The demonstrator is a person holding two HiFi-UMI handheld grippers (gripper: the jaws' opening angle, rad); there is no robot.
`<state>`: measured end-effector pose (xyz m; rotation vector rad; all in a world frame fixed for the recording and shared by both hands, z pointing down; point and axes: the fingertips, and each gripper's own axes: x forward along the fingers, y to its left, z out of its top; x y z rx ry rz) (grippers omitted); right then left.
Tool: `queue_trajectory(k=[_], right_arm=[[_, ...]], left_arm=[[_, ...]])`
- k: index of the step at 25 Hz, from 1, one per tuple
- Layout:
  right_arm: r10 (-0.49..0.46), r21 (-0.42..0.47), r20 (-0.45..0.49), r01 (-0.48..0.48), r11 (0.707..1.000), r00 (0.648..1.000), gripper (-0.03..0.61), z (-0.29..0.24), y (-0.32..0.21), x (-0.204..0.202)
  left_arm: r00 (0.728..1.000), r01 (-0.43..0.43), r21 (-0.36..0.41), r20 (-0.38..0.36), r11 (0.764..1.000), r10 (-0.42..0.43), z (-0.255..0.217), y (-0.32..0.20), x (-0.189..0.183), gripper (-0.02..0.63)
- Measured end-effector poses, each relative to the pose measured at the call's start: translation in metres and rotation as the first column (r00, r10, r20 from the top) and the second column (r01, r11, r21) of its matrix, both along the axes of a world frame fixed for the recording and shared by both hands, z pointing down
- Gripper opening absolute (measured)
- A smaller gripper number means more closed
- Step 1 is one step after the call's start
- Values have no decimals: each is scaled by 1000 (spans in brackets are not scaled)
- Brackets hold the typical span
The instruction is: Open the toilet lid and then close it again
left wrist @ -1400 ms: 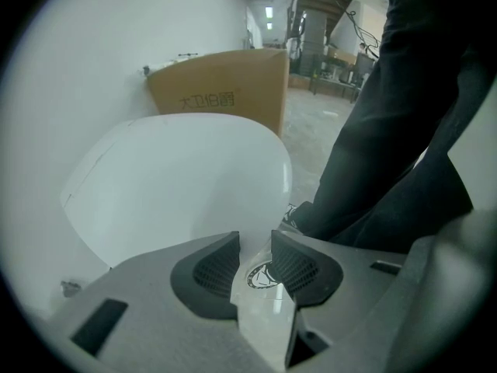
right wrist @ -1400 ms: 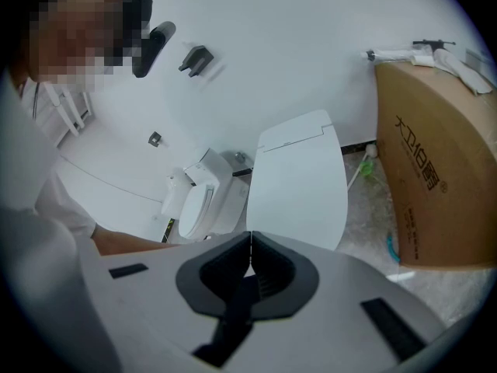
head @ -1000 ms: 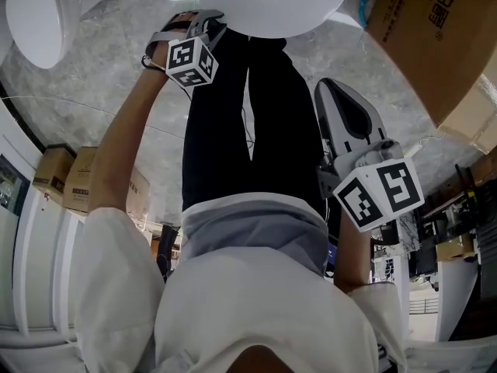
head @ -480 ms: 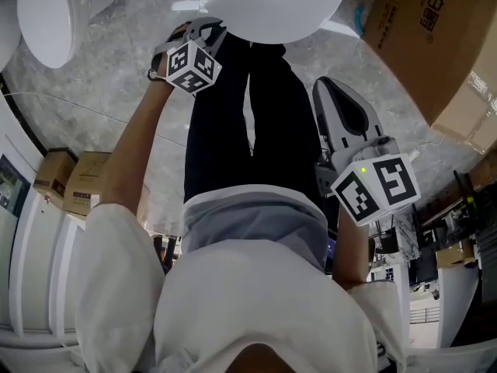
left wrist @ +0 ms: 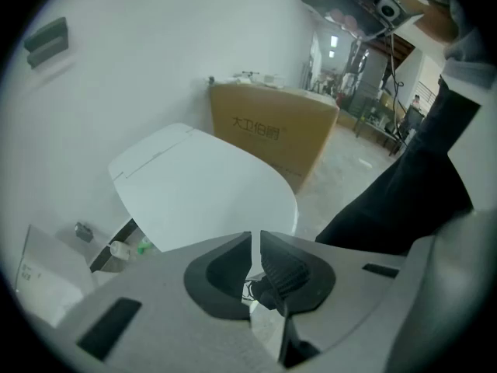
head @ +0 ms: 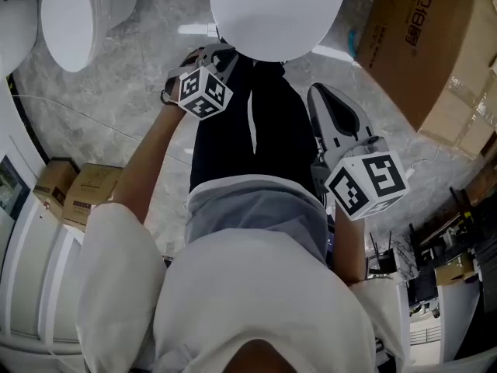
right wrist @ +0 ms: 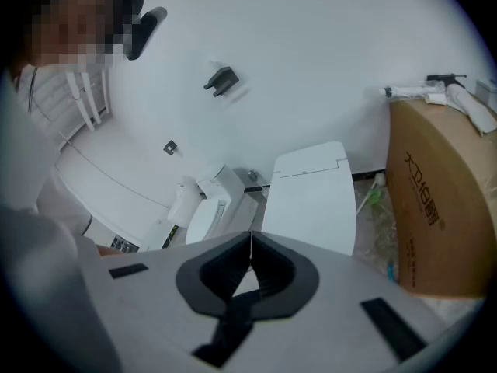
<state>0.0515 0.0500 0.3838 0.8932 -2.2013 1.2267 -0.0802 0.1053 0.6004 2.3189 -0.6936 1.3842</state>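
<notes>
jaws of the left gripper [left wrist: 255, 235] are drawn almost together, having just been closing, with only a thin slit left between the tips and nothing caught in it. those of the right gripper [right wrist: 250, 235] are pressed tip to tip, likewise empty. both tools are held clear of the toilet lid [head: 272, 14], which is seen lying flat and closed just ahead of the left gripper. since no hold on it is shown, it cannot be told whether the lid is yet to be raised or has already been lowered. the toilet is set on a grey marbled floor [head: 132, 107] against a plain white wall [right wrist: 311, 68]. a large cardboard box [head: 435, 45] is stood close beside it, and a second toilet [head: 70, 18] is placed well apart on the other side.
</notes>
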Motion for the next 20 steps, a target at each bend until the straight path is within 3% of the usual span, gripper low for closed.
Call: queue_trajectory(k=[5, 8, 14, 20], right_arm=[[-5, 38, -4, 5, 999, 1000, 11, -25, 0, -1], [-10, 72, -13, 11, 997, 1000, 11, -41, -1, 0], [-17, 141, -19, 19, 990, 1000, 11, -77, -2, 3], [-23, 215, -13, 25, 976, 1000, 11, -111, -6, 6]], left_arm=[[995, 78, 18, -71, 997, -77, -48, -8, 13, 37], [973, 176, -1, -152, 984, -174, -80, -14, 18, 36], [872, 385, -11, -323, 923, -367, -159, -35, 19, 25], [777, 518, 12, -425, 855, -464, -224, -48, 9, 17]])
